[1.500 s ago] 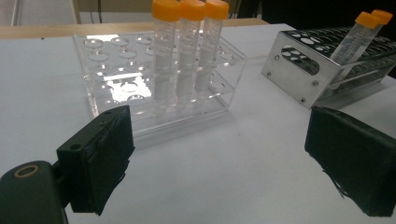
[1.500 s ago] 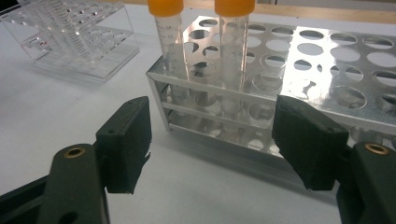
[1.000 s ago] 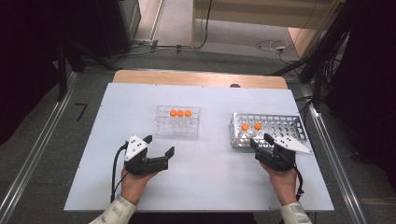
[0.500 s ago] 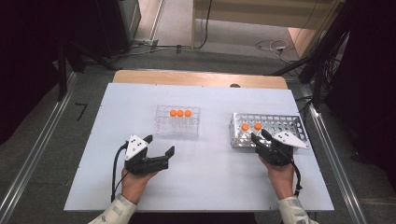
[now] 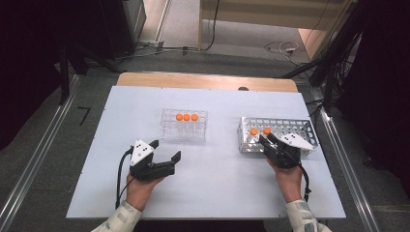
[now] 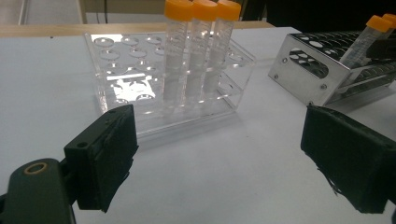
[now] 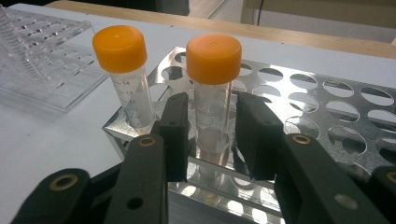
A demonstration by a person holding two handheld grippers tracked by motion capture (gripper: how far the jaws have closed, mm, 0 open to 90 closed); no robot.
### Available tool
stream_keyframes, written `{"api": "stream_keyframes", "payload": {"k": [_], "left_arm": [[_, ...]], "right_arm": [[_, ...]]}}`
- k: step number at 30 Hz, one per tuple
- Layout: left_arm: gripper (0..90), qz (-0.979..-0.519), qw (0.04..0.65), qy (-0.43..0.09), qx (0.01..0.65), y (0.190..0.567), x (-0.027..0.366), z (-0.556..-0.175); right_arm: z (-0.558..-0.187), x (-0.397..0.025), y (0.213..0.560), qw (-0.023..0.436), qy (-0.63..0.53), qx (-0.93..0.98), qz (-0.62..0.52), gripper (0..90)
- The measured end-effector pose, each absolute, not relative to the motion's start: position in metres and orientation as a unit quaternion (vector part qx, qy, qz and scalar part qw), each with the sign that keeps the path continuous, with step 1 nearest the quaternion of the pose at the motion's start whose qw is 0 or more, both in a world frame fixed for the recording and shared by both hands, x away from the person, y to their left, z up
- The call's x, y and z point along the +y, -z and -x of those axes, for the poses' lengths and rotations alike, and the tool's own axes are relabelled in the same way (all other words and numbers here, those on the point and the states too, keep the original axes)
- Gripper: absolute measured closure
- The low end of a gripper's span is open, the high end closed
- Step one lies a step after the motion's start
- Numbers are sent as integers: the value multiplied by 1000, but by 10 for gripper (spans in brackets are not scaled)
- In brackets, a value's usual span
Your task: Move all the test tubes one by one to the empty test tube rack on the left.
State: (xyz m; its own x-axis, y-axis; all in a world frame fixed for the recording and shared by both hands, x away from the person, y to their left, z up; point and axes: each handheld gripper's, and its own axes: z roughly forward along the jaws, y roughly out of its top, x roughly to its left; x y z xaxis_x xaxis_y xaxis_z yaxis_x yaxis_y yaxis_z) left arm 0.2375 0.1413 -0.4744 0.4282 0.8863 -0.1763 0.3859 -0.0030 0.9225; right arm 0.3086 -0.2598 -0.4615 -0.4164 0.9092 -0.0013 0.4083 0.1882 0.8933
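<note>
My left hand-held gripper (image 5: 165, 151) sits wide open on the counter (image 5: 217, 193), near the clear rack (image 5: 184, 125). My right hand-held gripper (image 7: 212, 123) is narrowed around a tube (image 7: 212, 93) in the metal rack (image 5: 290, 126), jaws just beside it.

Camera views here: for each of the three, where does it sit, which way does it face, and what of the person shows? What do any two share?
High view: above the person's side, looking forward and down on the white table; both forearms, left gripper, right gripper.
Left gripper view: rides the left gripper, jaws wide apart, facing the clear rack.
Right gripper view: rides the right gripper, jaws either side of an orange-capped tube in the metal rack.
Shared: both gripper views show both racks.
</note>
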Motion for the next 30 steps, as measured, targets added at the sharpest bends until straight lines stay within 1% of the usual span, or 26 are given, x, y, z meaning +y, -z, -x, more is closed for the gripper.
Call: {"api": "stream_keyframes", "payload": {"k": [10,16,30], "left_arm": [[106,-668,518,-239,478,475,140,-238],[106,-668,518,-240,477,475,141,-238],[106,-672,515,-239,475,476,139,-238]], "right_arm": [[-310,-258,462,291,-436,717,-459,710],[-308,-258,458,299,-443,713,-454,715],[-288,-267,418,325,-487,686,-432,719]]}}
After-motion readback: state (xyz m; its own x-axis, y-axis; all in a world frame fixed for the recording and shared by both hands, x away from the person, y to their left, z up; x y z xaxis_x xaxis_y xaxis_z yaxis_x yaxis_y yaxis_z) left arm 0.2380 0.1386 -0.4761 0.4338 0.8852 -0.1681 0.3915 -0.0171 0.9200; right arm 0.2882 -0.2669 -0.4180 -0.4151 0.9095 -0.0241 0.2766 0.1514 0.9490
